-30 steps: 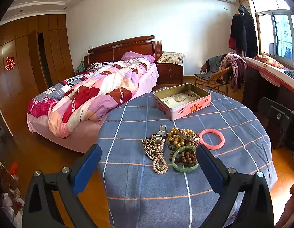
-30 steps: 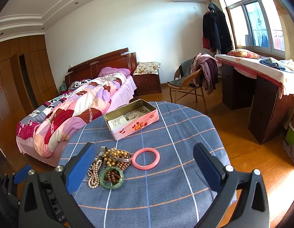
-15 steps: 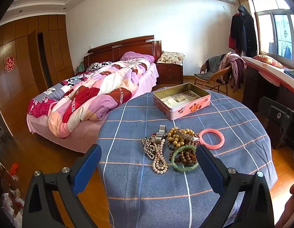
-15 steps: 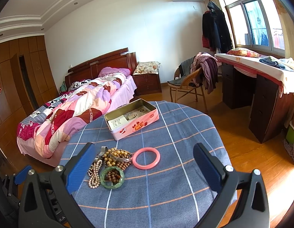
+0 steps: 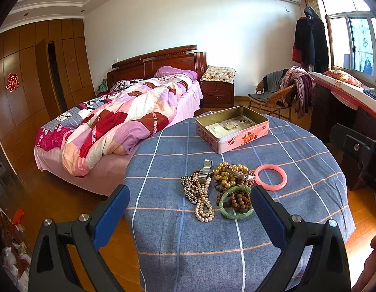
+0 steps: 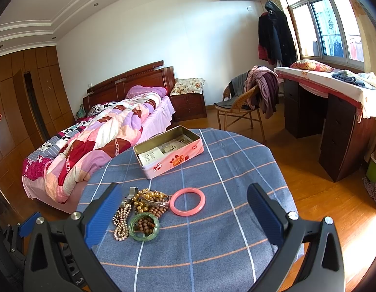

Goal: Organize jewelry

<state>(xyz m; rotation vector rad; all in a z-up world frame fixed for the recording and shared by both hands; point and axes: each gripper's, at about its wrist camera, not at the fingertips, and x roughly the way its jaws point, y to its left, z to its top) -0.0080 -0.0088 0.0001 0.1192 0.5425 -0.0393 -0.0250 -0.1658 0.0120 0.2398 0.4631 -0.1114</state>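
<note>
A heap of jewelry lies on the round table: a pearl necklace, a green bangle, brown and gold bead strings, a metal watch and a silver bracelet. A pink bangle lies apart to the right. Behind them stands an open pink tin box with papers inside. My left gripper is open, short of the heap. My right gripper is open, with the pink bangle seen between its fingers.
The table wears a blue checked cloth. A bed with a patchwork quilt stands to the left behind it, a wicker chair with clothes at the back right, and a dark desk on the right.
The right wrist view has dropped slightly closer to the table. The left gripper and the jewelry have not moved.
</note>
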